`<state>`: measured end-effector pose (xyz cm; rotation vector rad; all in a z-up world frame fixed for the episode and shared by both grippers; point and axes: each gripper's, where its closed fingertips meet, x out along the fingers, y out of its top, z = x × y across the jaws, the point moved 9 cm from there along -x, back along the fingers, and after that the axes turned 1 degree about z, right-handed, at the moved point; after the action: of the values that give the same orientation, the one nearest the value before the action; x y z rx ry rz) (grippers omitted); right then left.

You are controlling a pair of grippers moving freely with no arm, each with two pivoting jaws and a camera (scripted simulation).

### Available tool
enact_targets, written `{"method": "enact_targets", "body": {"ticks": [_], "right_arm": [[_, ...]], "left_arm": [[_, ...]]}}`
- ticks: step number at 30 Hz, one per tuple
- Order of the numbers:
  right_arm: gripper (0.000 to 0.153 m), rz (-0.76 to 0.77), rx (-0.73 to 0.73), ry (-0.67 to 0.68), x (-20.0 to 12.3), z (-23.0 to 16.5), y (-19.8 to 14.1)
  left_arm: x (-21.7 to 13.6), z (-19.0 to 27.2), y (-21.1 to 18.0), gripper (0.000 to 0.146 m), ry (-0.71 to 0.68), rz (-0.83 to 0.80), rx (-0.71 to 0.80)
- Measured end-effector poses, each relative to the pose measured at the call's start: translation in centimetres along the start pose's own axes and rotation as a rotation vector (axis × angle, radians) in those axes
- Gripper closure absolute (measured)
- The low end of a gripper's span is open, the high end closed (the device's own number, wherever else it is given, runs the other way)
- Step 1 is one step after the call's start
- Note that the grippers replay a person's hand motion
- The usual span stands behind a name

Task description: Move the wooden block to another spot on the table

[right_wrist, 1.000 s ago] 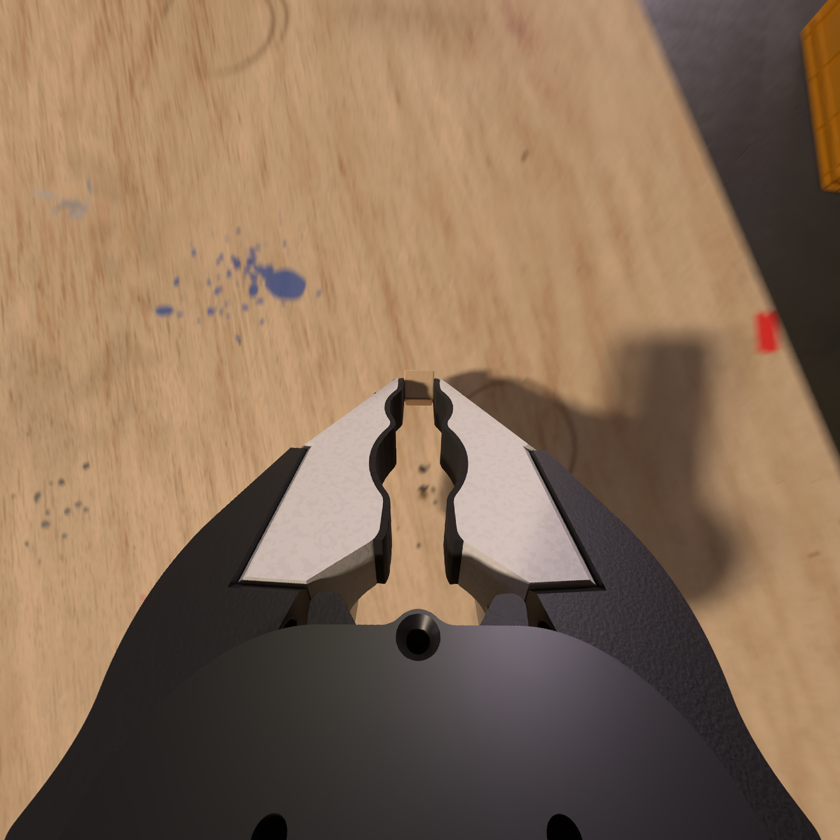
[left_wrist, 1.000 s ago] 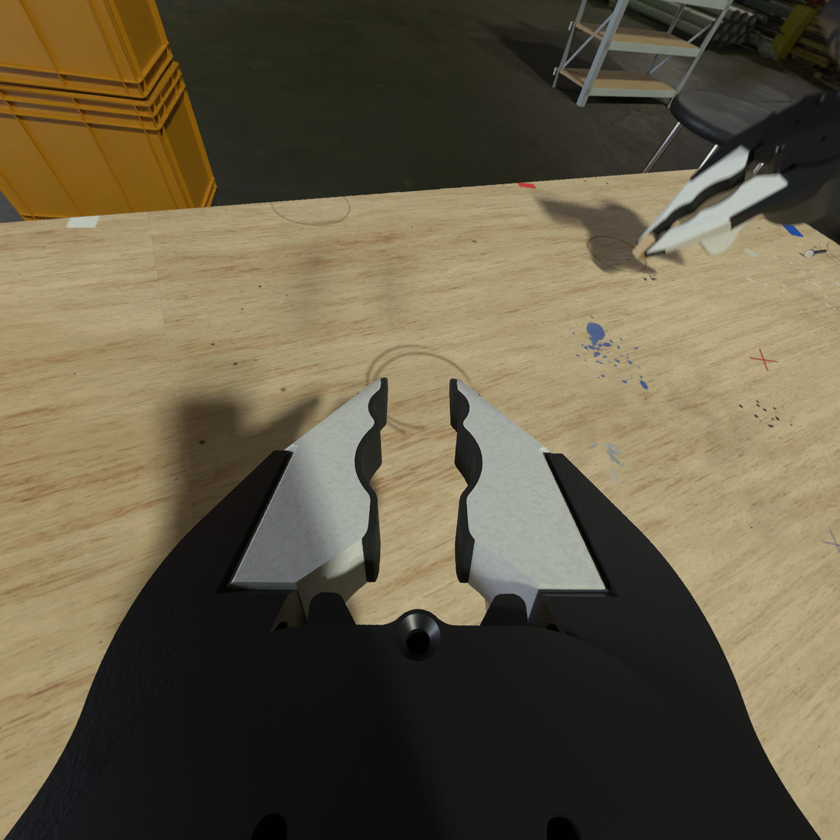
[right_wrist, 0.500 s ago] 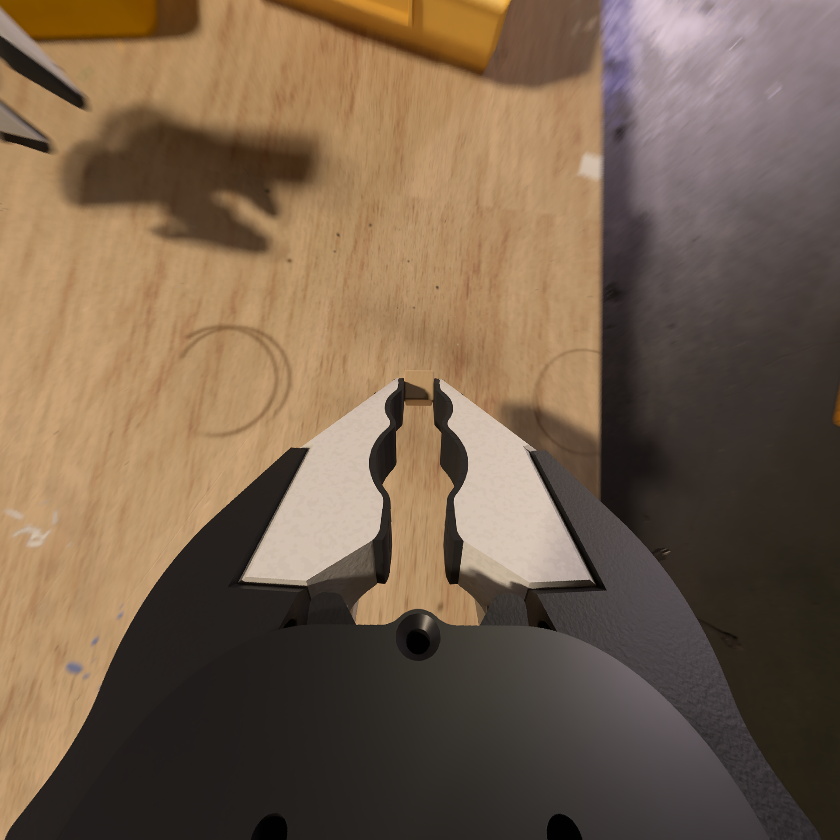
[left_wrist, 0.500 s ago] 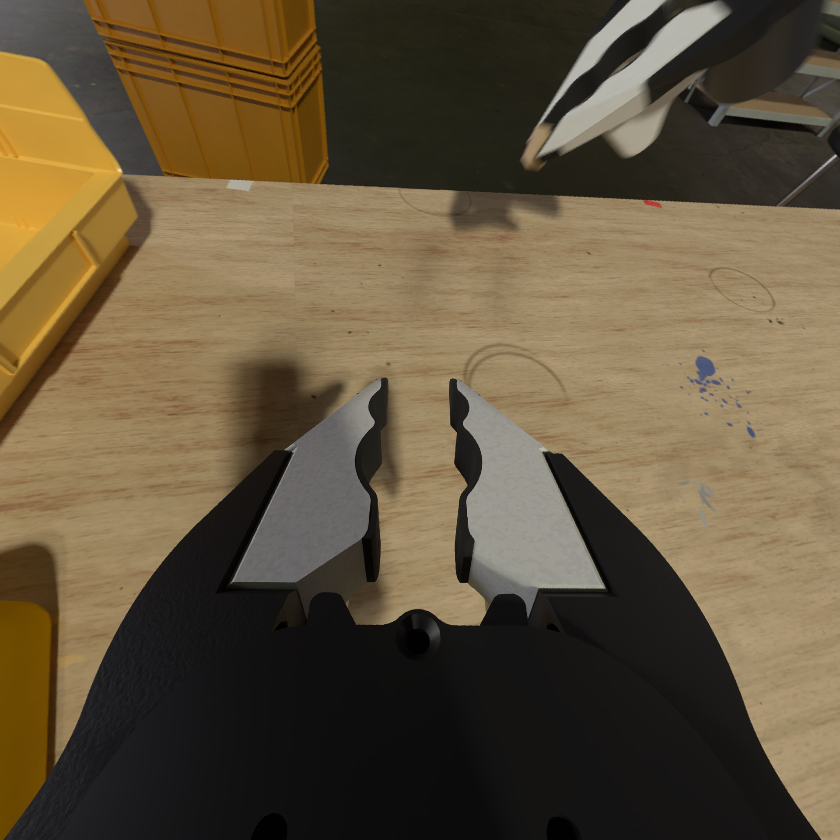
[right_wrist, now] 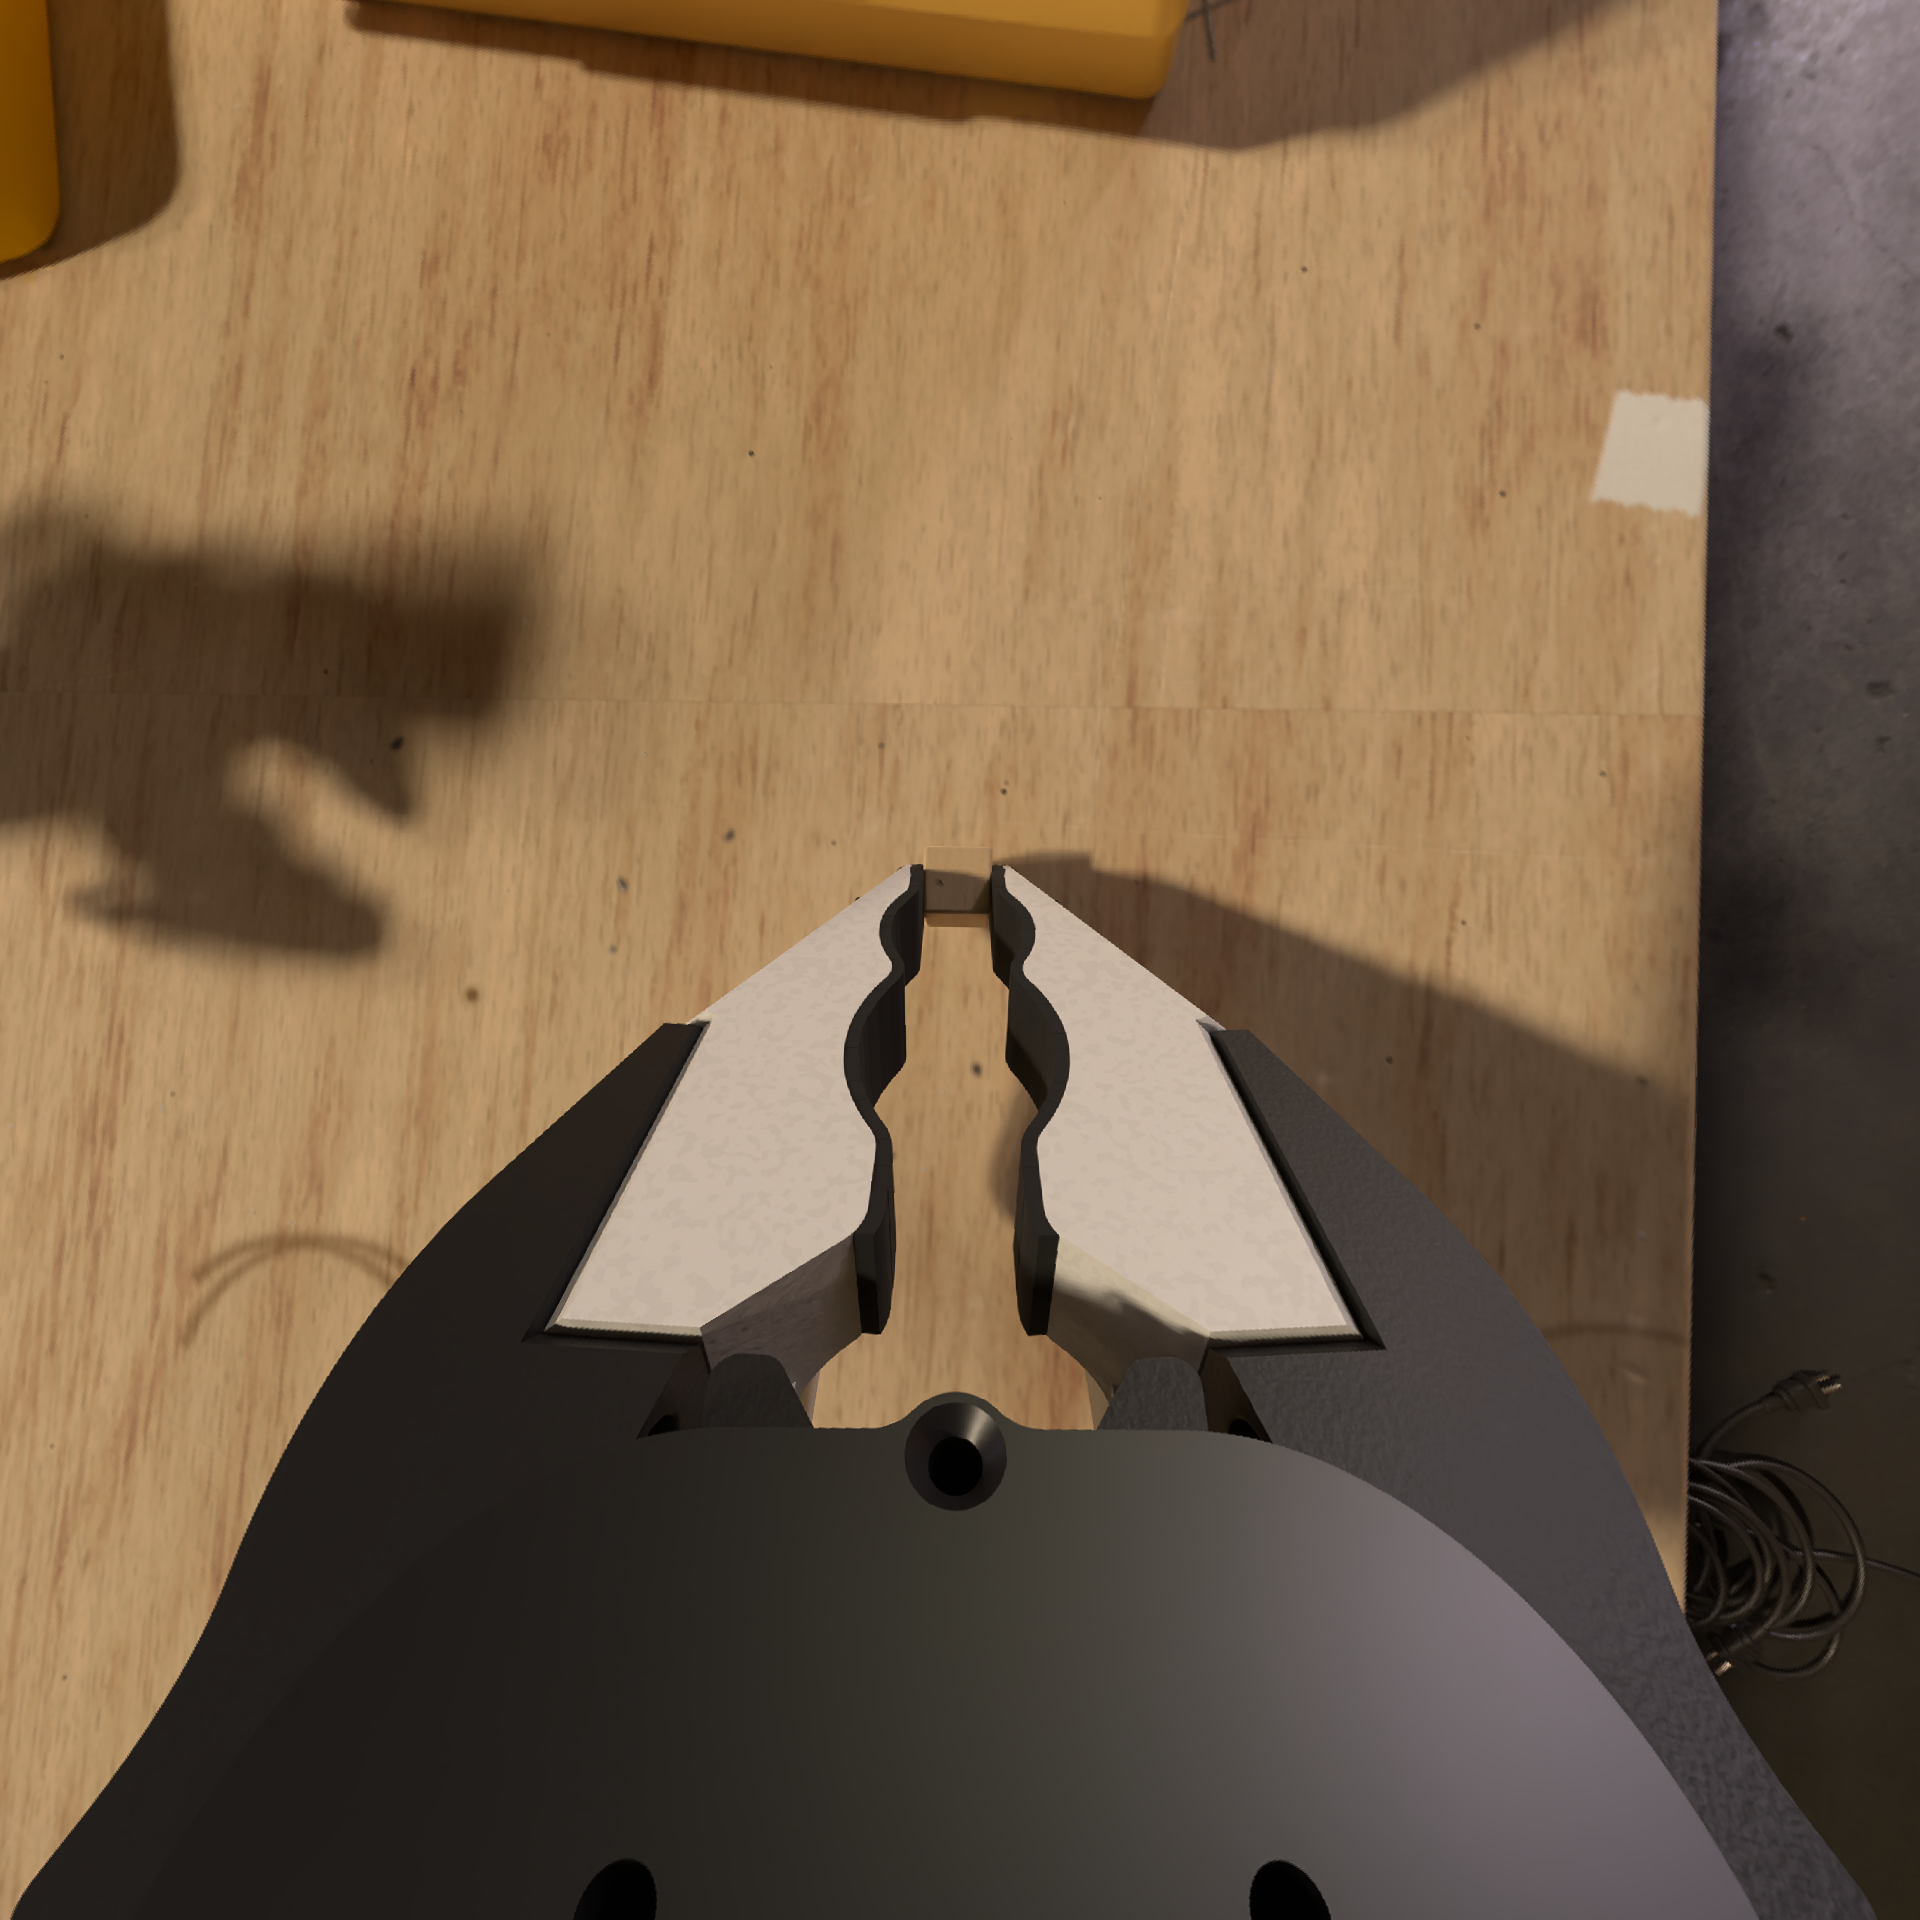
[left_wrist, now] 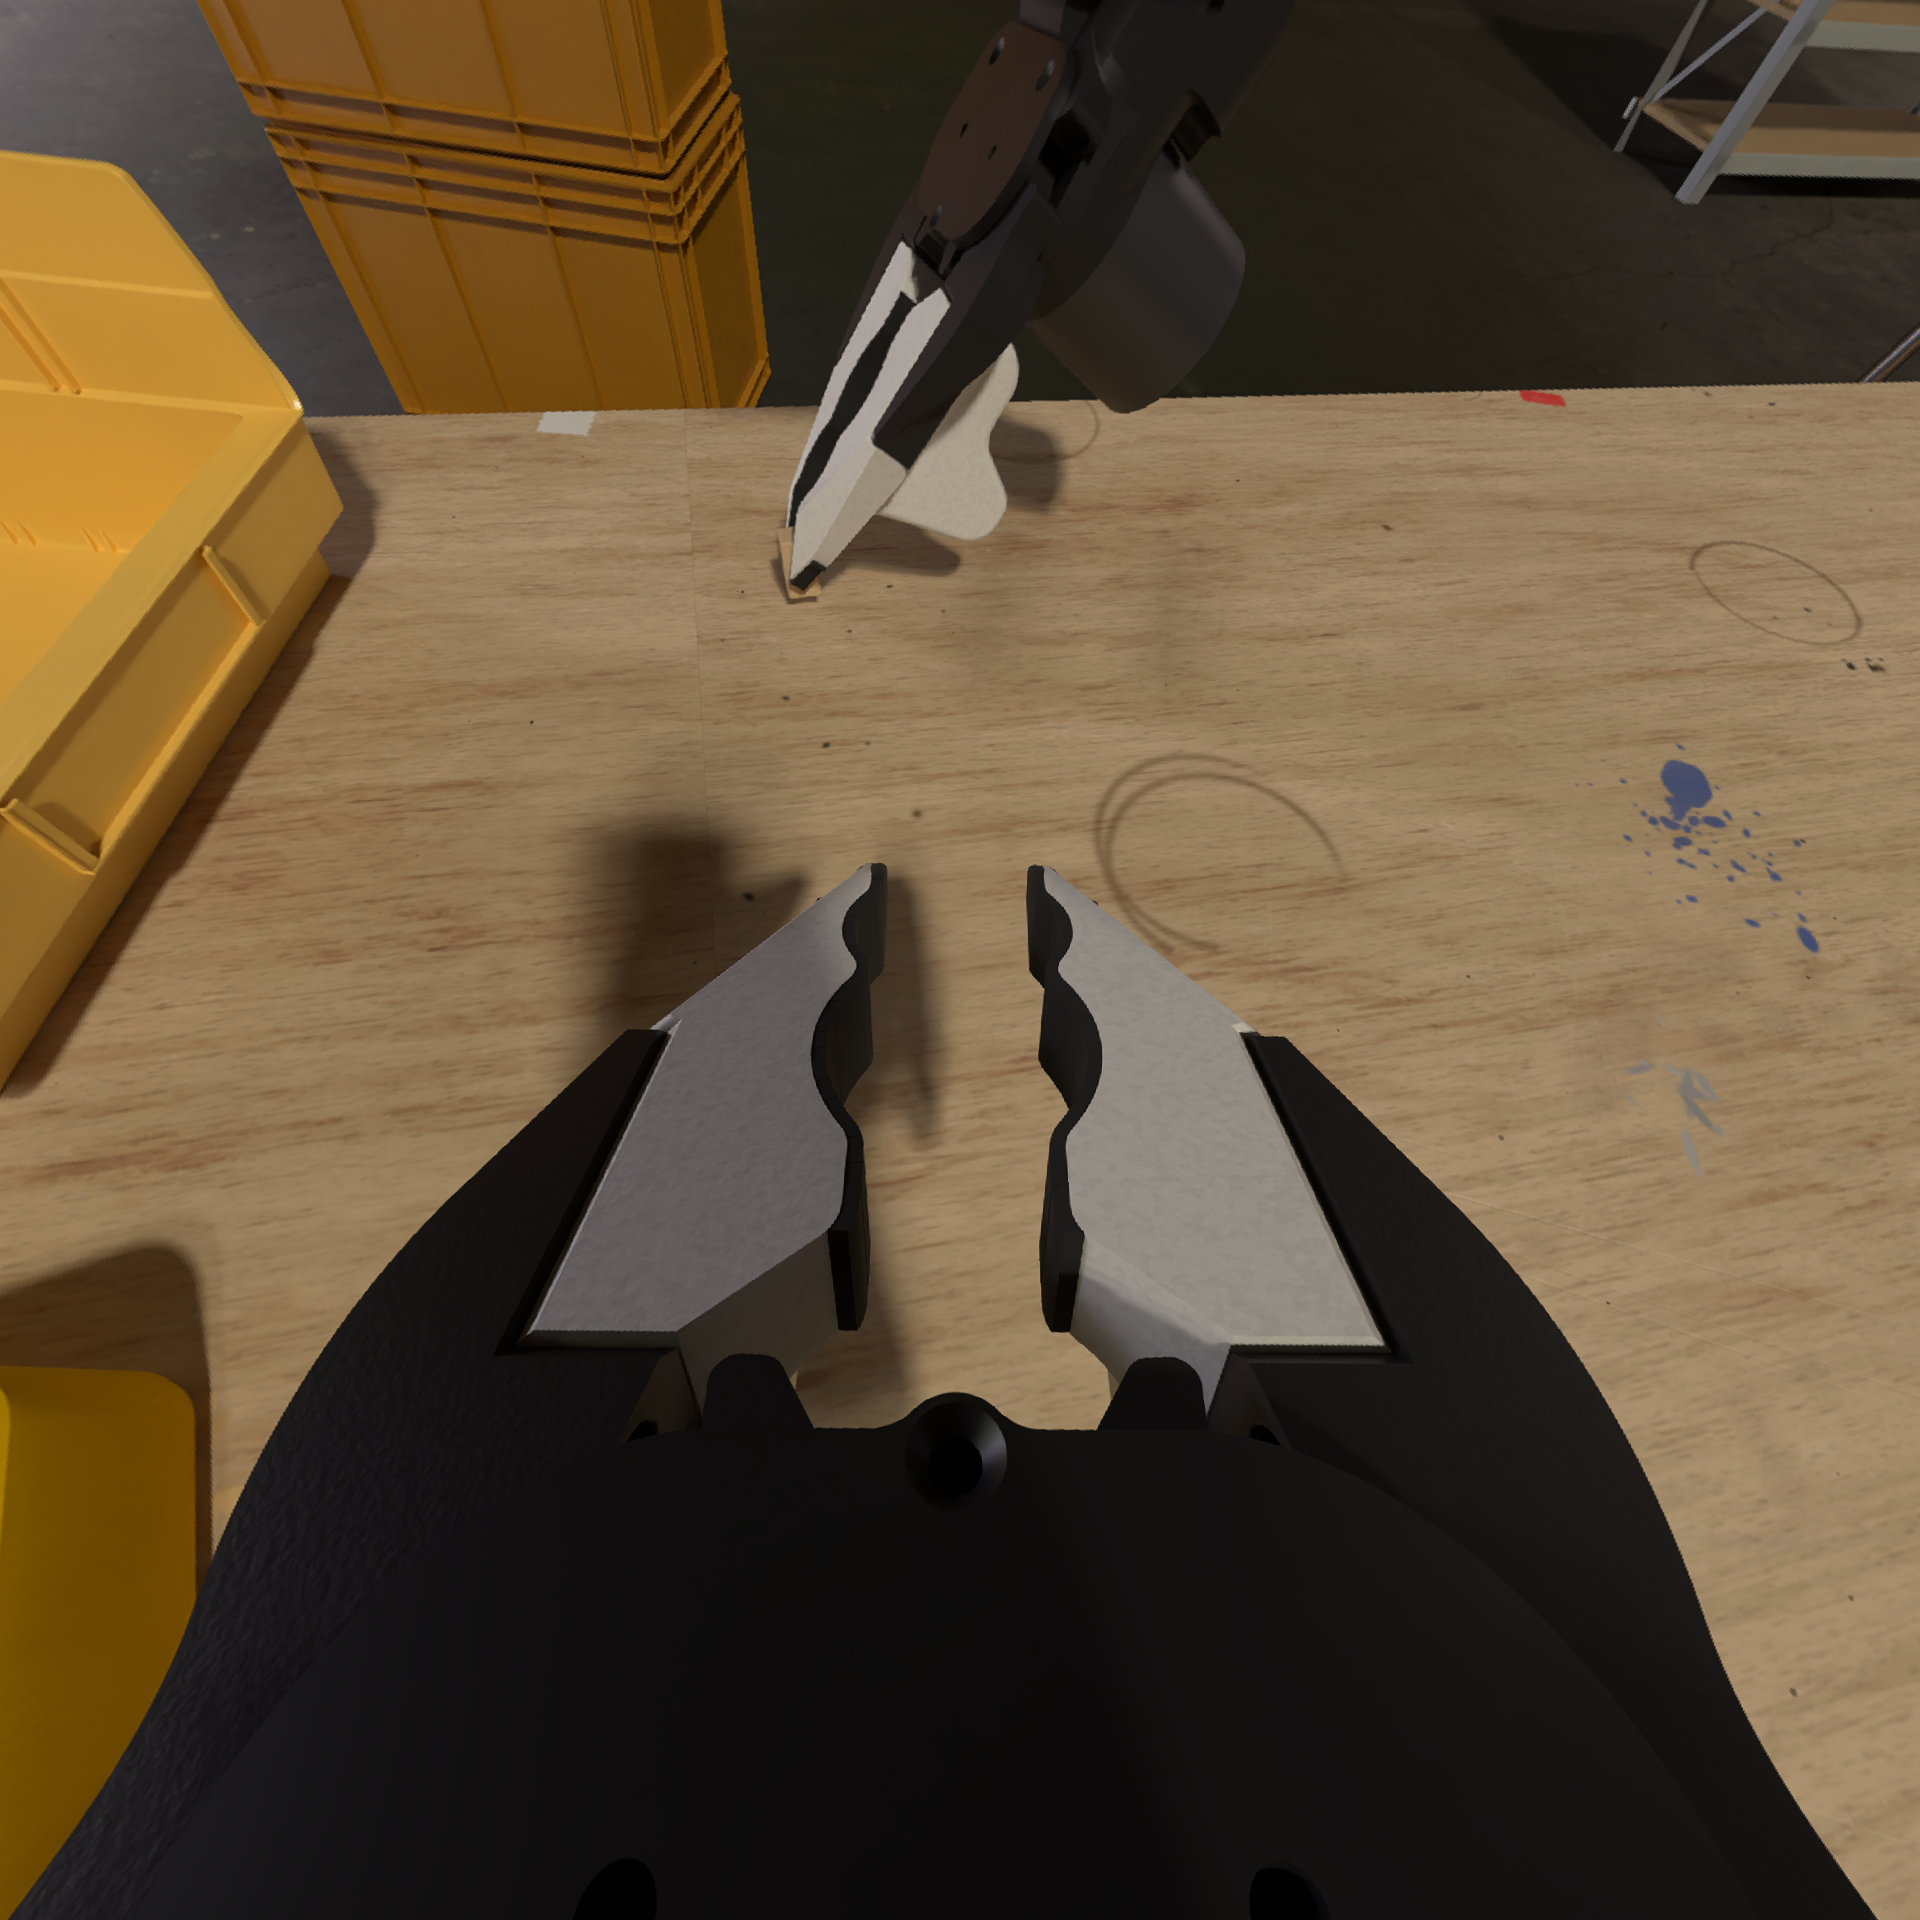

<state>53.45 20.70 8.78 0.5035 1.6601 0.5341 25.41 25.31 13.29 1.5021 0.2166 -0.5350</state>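
Observation:
A small pale wooden block [right_wrist: 956,885] sits between the tips of my right gripper [right_wrist: 957,883], which is shut on it. In the left wrist view the right gripper [left_wrist: 802,566] points steeply down at the far left of the table, with the block [left_wrist: 796,588] at its tips, at or just above the wood. My left gripper [left_wrist: 956,894] is open and empty, low over the middle of the table.
A yellow bin [left_wrist: 125,582] lies on the table's left side, another yellow piece [left_wrist: 83,1558] at the near left. Orange crates [left_wrist: 540,208] stand beyond the far edge. The table edge [right_wrist: 1704,727] runs close on the right of the block, with white tape [right_wrist: 1652,452] by it.
My right gripper has carried the block from the far right of the table, up and leftward, then down near the far left part by the yellow bin. My left gripper stayed open.

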Motion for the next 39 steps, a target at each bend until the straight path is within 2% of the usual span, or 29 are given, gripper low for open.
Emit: {"method": "enact_targets", "body": {"ticks": [7, 8, 10, 15, 19, 22, 24, 28, 30, 32, 34, 37, 39], "right_arm": [[0.140, 0.016, -0.030, -0.061, 0.2, -1.0, 0.6], [0.125, 0.020, -0.031, -0.062, -0.2, -1.3, 0.6], [0.108, 0.046, -0.041, -0.076, -1.9, -2.3, 0.5], [0.101, 0.147, -0.031, -0.119, -8.8, -7.4, -1.6], [0.102, 0.344, 0.137, -0.073, -16.0, -14.5, -6.6], [0.103, 0.522, 0.318, -0.033, -20.0, -19.9, -11.8], [0.103, 0.614, 0.416, -0.036, -21.8, -23.0, -15.4], [0.105, 0.872, 0.564, -0.005, -23.8, -28.4, -22.3], [0.109, 1.013, 0.648, -0.013, -24.4, -30.1, -25.5], [0.114, 1.070, 0.693, -0.136, -24.8, -31.5, -28.5], [0.118, 1.047, 0.693, -0.359, -25.7, -32.8, -30.6], [0.121, 0.994, 0.625, -0.654, -28.2, -34.3, -32.3], [0.121, 0.972, 0.571, -0.788, -29.4, -35.0, -33.1]], "left_arm": [[0.1, 0.3, -0.1, 0.119, 0.003, -0.008, 0.014], [0.1, 0.3, -0.1, 0.119, 0.002, -0.006, 0.016], [0.1, 0.5, 0.0, 0.119, -0.005, 0.003, 0.021], [-0.3, 1.2, 0.5, 0.119, -0.038, 0.052, 0.033], [-0.6, 3.1, 1.1, 0.120, -0.096, 0.114, 0.081], [-0.4, 6.6, 1.9, 0.120, -0.217, 0.162, 0.080], [0.0, 10.5, 2.7, 0.120, -0.360, 0.176, 0.052], [0.8, 19.7, 4.8, 0.120, -0.616, 0.213, 0.110], [1.5, 23.7, 5.7, 0.120, -0.752, 0.204, 0.064], [2.6, 27.1, 6.6, 0.120, -0.887, 0.150, -0.015], [3.9, 30.0, 7.2, 0.120, -0.964, 0.085, -0.091], [5.6, 33.5, 7.2, 0.120, -1.043, -0.015, -0.216], [6.4, 35.3, 6.7, 0.120, -1.076, -0.078, -0.300]]}}
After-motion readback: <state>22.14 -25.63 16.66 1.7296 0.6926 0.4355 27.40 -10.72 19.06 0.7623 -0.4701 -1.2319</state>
